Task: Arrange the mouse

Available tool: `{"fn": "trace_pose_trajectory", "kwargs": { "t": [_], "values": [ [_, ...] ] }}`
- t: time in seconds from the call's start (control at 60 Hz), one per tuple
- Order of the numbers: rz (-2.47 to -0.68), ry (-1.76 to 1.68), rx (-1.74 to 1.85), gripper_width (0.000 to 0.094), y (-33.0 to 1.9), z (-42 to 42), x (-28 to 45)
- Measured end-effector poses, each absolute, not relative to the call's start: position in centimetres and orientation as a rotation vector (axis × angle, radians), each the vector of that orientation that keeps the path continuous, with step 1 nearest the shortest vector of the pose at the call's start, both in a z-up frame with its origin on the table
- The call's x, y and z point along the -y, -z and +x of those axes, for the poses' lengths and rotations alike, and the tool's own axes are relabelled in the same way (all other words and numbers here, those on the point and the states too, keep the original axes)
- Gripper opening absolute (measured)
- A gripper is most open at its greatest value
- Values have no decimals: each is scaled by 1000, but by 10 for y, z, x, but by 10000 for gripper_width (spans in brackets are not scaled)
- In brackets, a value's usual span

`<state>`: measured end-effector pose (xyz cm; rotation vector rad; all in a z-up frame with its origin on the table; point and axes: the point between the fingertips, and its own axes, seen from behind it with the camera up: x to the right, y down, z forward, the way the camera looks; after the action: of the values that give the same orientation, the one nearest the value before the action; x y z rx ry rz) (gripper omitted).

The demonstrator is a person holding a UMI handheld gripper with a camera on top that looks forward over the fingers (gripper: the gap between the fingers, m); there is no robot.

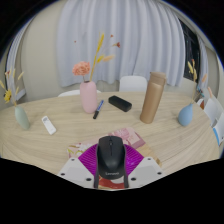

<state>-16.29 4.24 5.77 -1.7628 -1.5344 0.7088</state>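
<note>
A: Where is the mouse?
B: The smooth black mouse (111,155) sits between the gripper (111,172) fingers, both magenta pads (93,160) pressed against its sides, above the wooden table (60,140).
A: Room ahead?
B: Open tabletop; beyond stand a pink vase (89,96), black remote (120,103) and tall tan bottle (153,97).
</note>
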Motion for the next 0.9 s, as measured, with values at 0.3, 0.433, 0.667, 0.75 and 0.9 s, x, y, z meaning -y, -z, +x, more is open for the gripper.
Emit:
{"fn": "trace_pose_trajectory", "kwargs": {
  "t": [0.3,0.433,0.667,0.75,0.9],
  "values": [
    [-1772,-698,1631,451,11,-158,-47],
    [-1792,-646,1620,847,4,-152,-55],
    [-1799,-725,1584,859,-85,-90,-25],
    [-1793,-732,1602,859,-110,-52,-3],
    [-1770,-715,1635,858,-137,18,37]
  ]
}}
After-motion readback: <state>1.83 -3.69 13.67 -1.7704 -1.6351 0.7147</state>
